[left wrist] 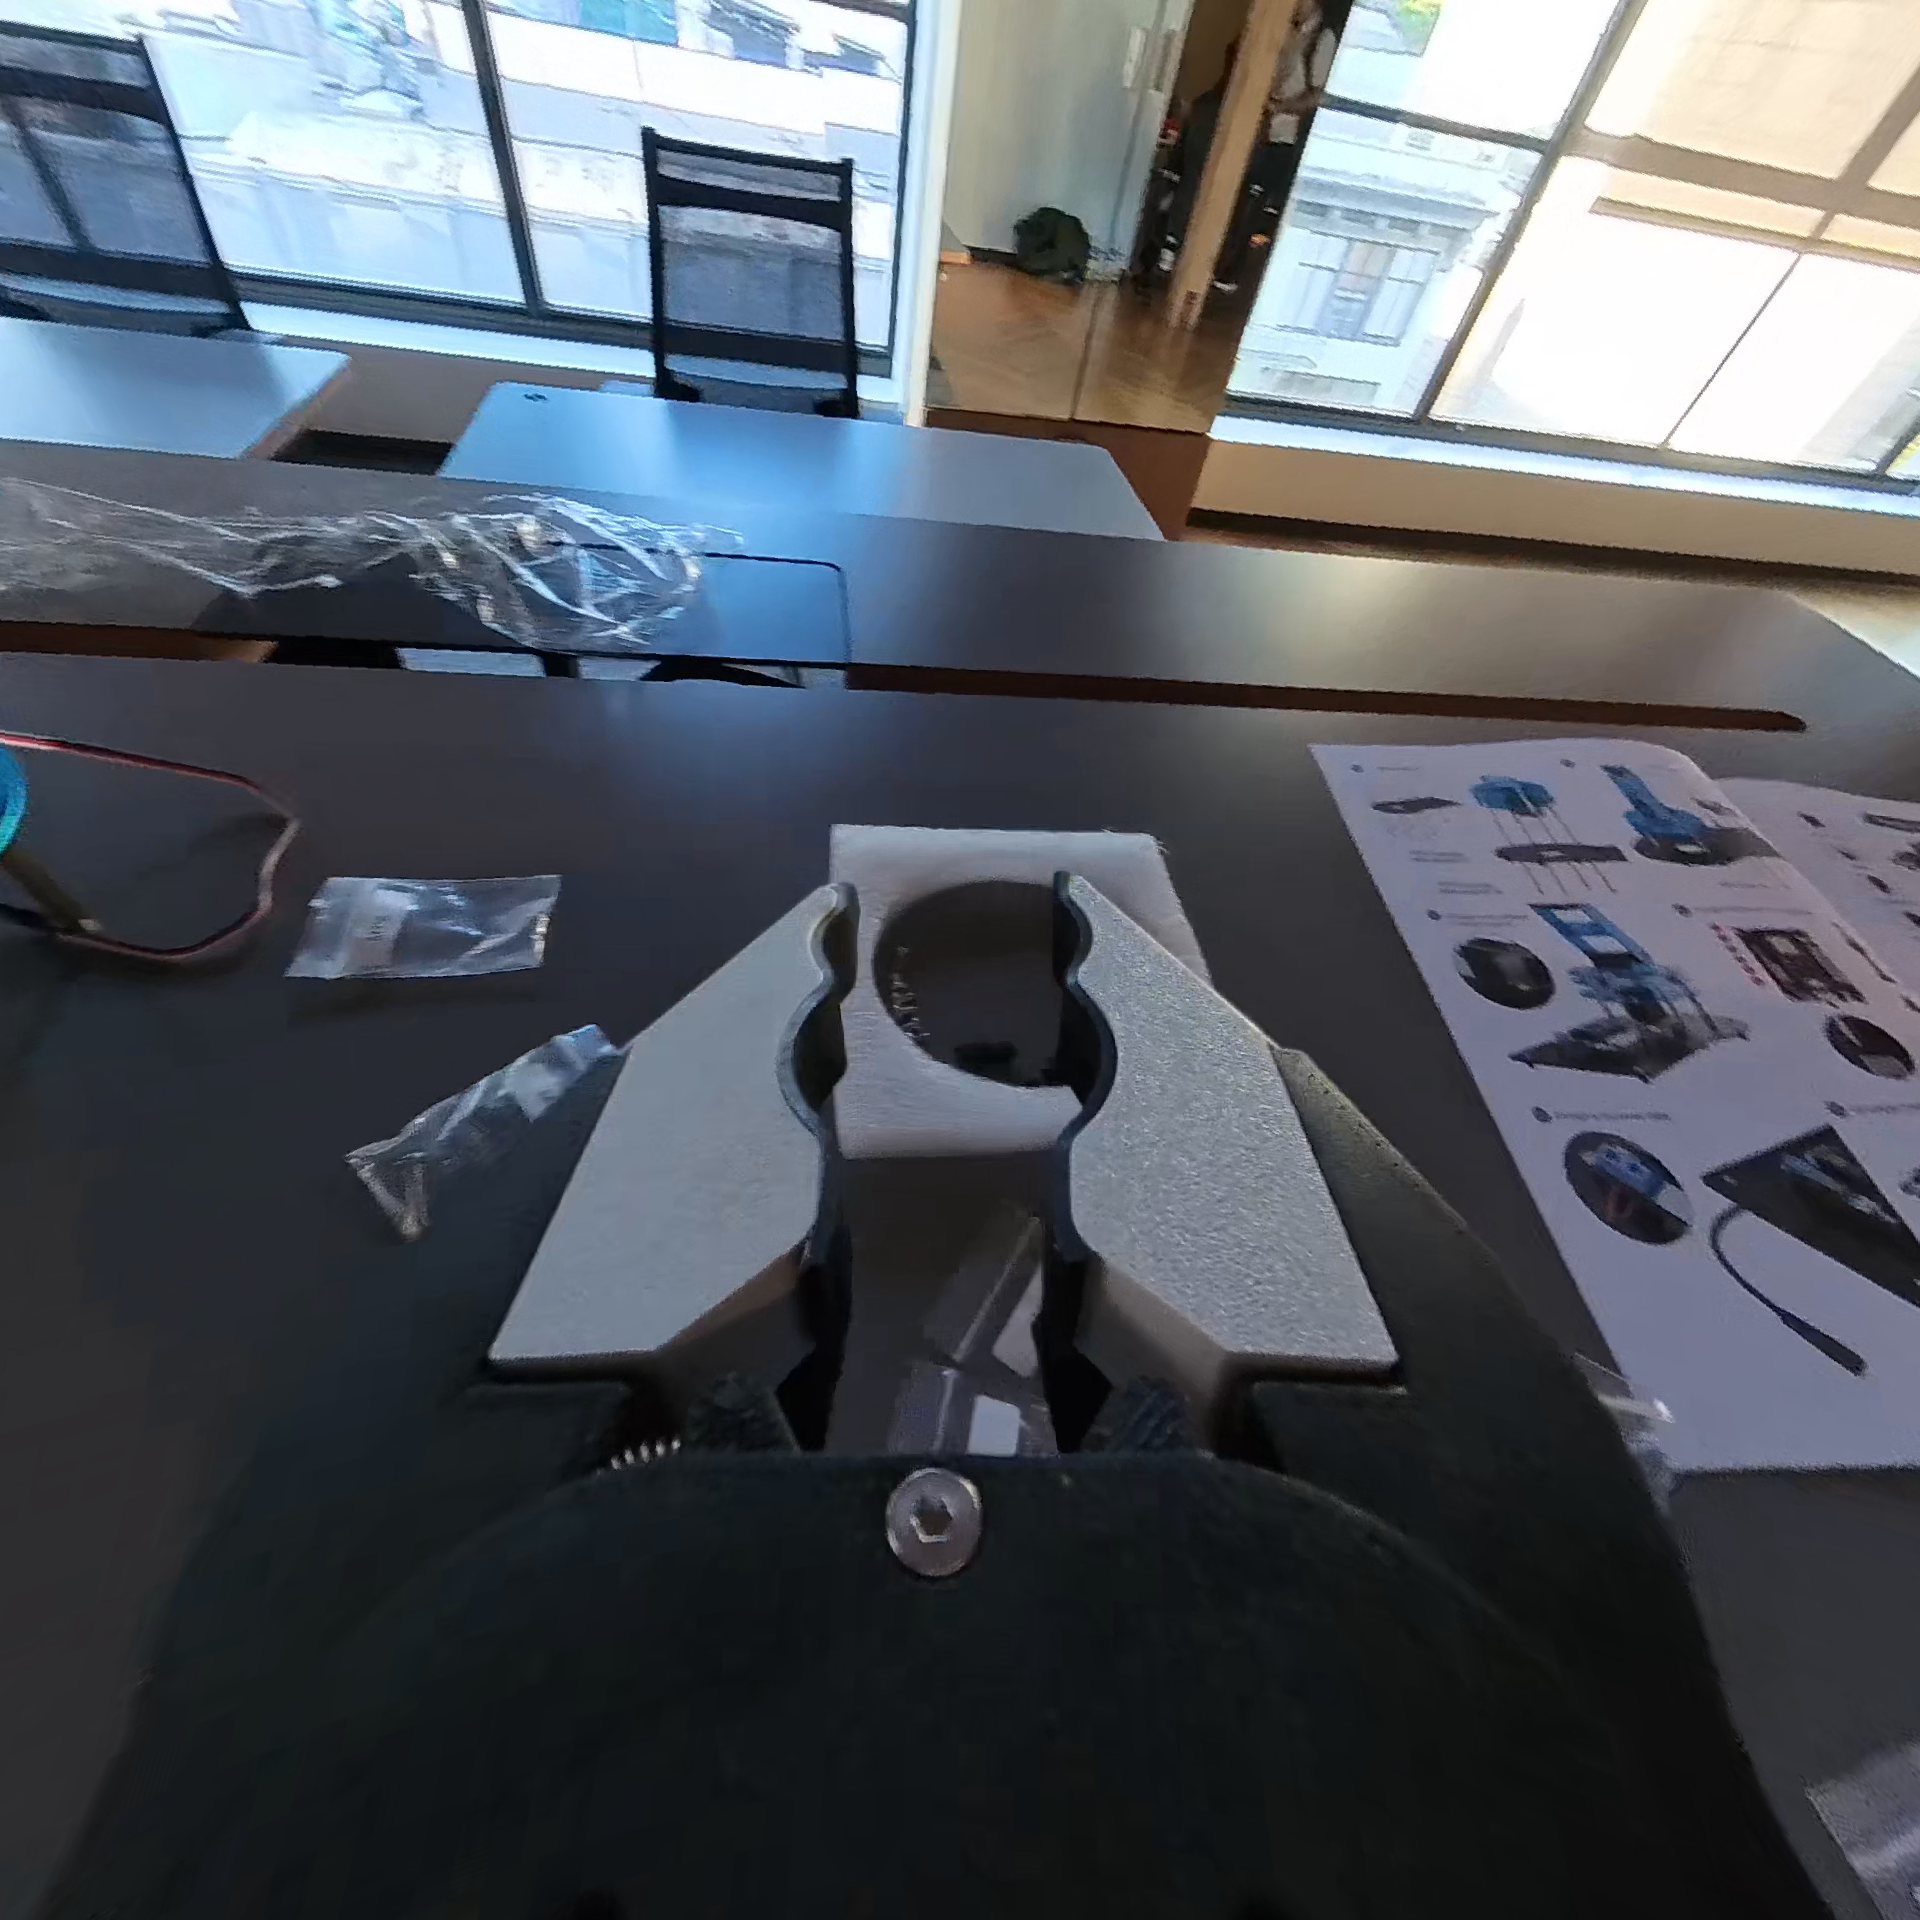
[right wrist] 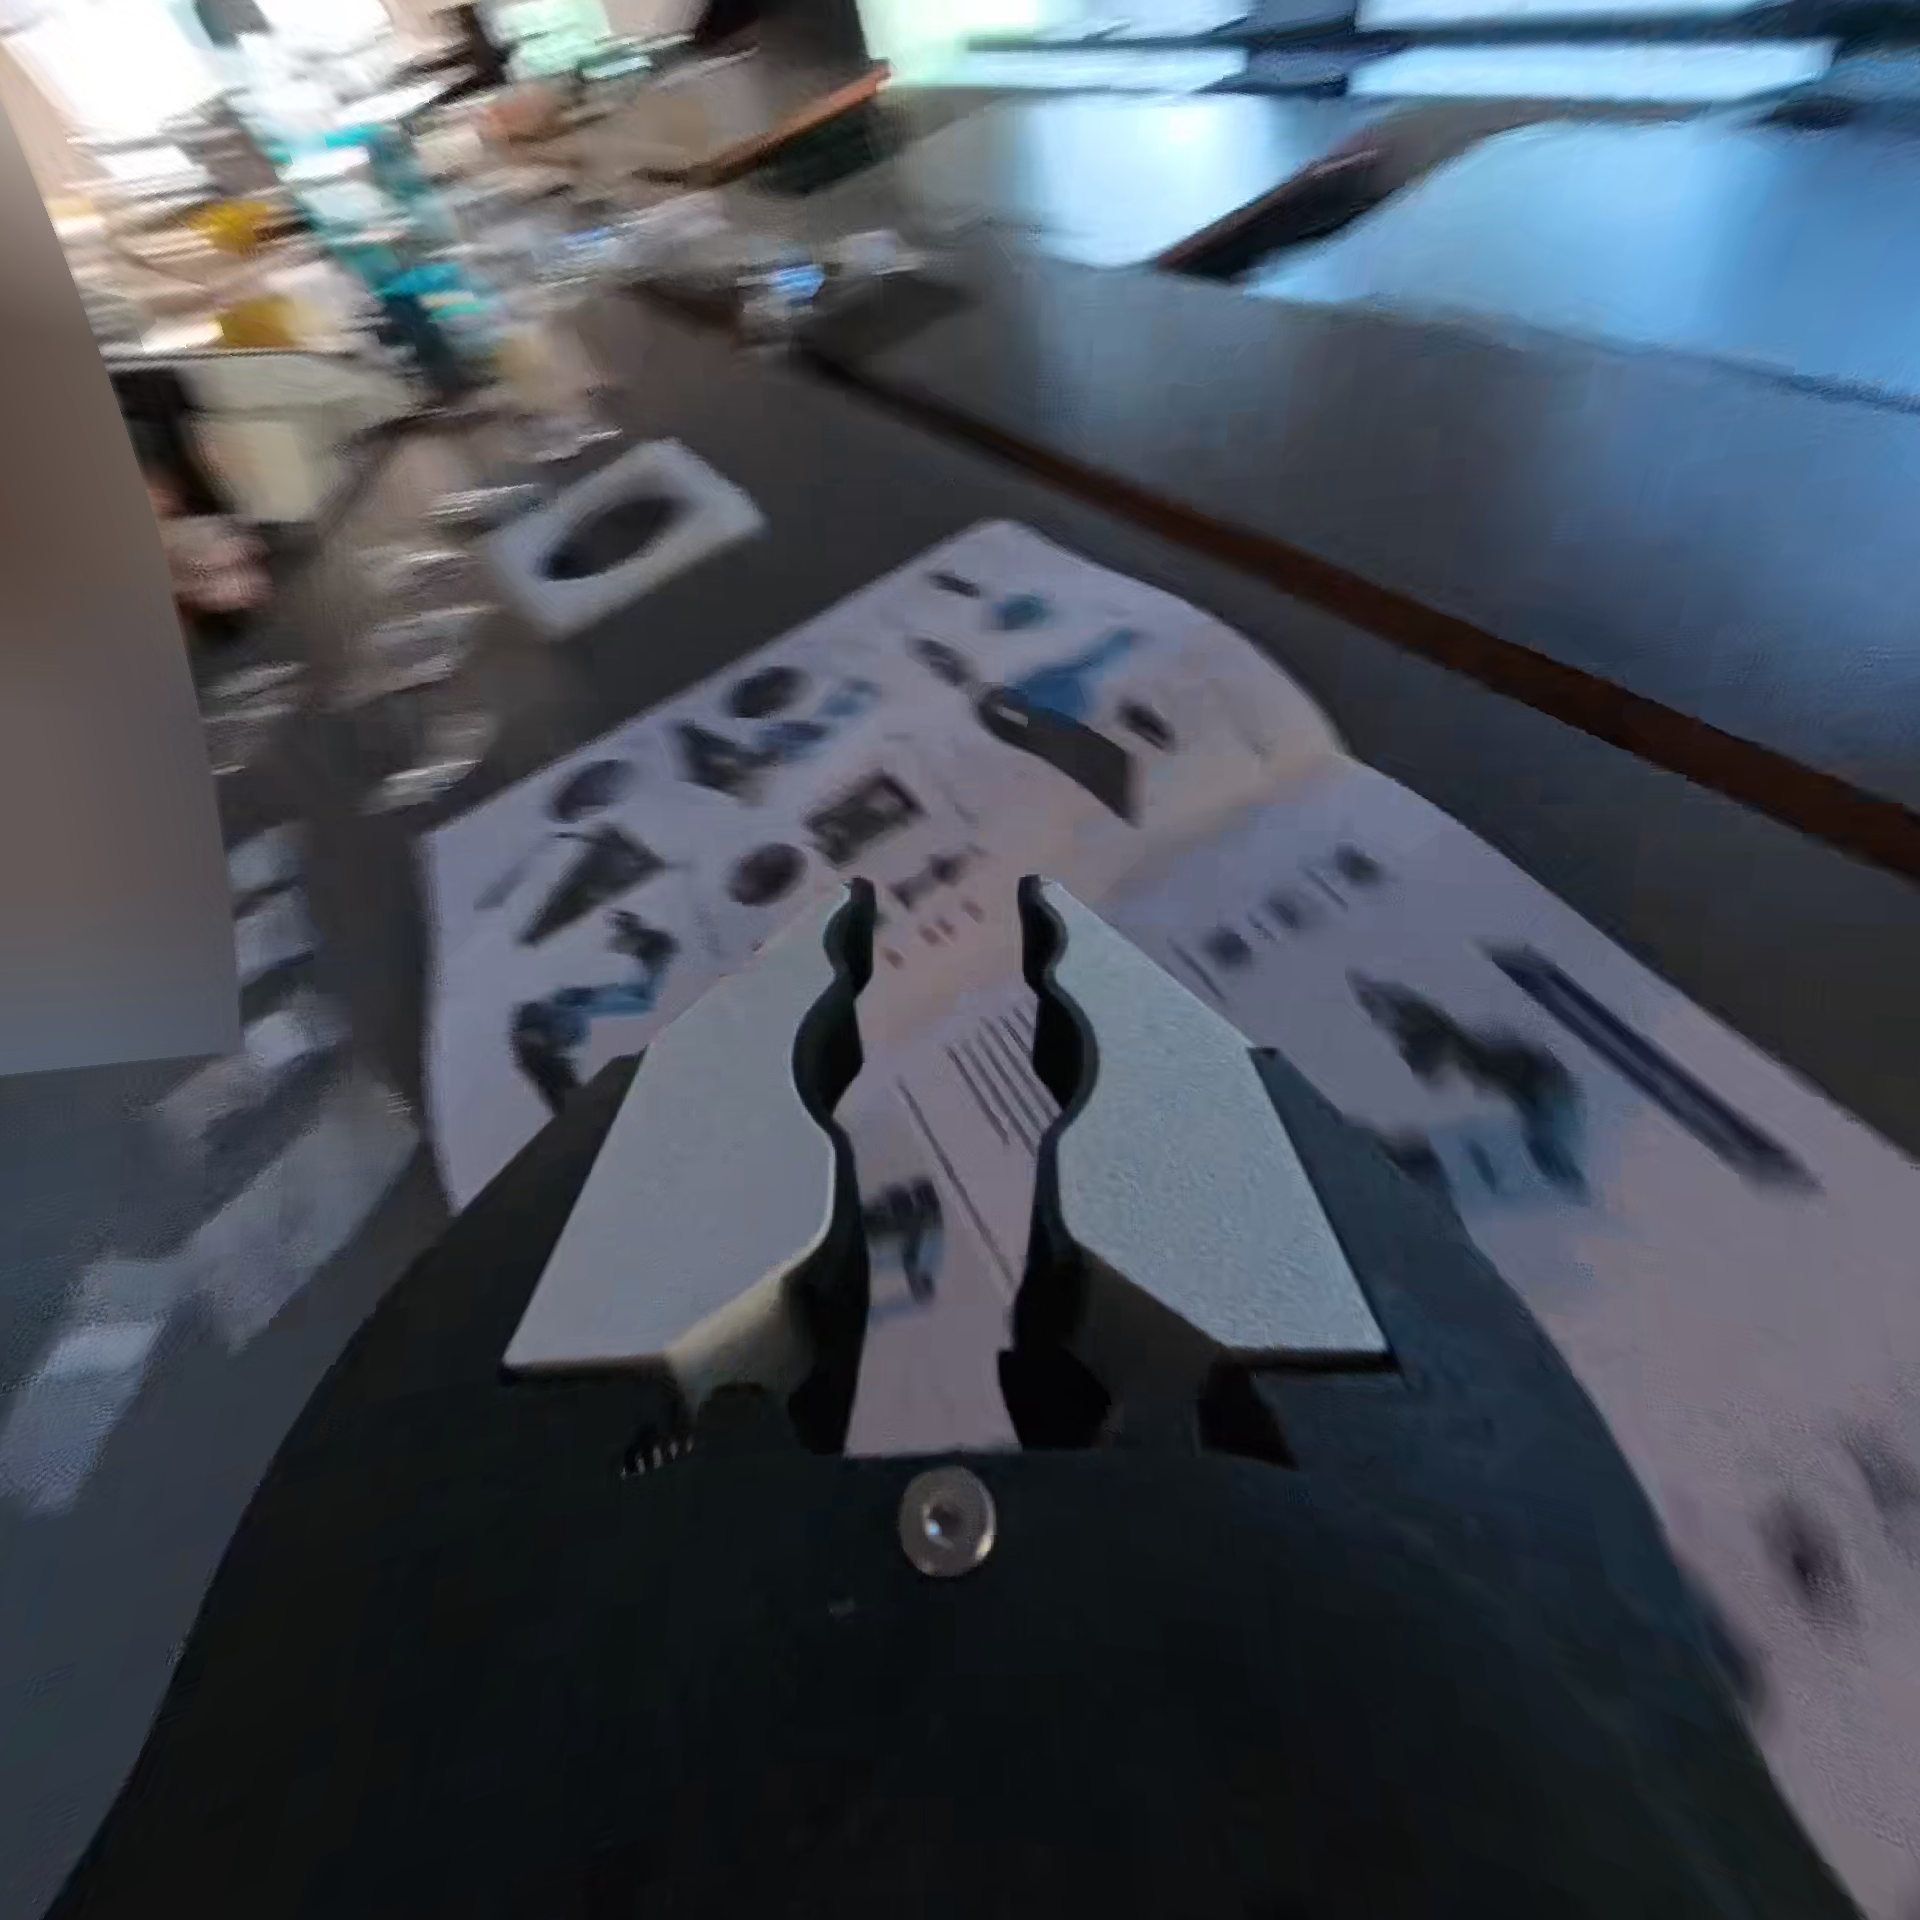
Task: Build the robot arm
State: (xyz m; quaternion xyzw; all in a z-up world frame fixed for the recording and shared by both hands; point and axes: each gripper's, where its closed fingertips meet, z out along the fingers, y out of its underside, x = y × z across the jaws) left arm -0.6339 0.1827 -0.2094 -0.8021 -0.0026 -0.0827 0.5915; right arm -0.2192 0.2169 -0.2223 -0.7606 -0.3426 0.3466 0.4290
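Left gripper (left wrist: 954,904) hovers low, jaws parted and empty, over the white foam block (left wrist: 997,862); right gripper (right wrist: 943,894), likewise parted and empty, hangs over the instruction sheet (right wrist: 1091,727), bare table (right wrist: 1351,499) ahead.

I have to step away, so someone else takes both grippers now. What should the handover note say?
Left gripper: open, empty, jaws either side of the white foam block with a round hole, on the black table.
Right gripper: open, empty, above the open instruction sheet; that view is blurred.
Left of the foam: two small clear bags, a red wire.
Nothing is gripped.
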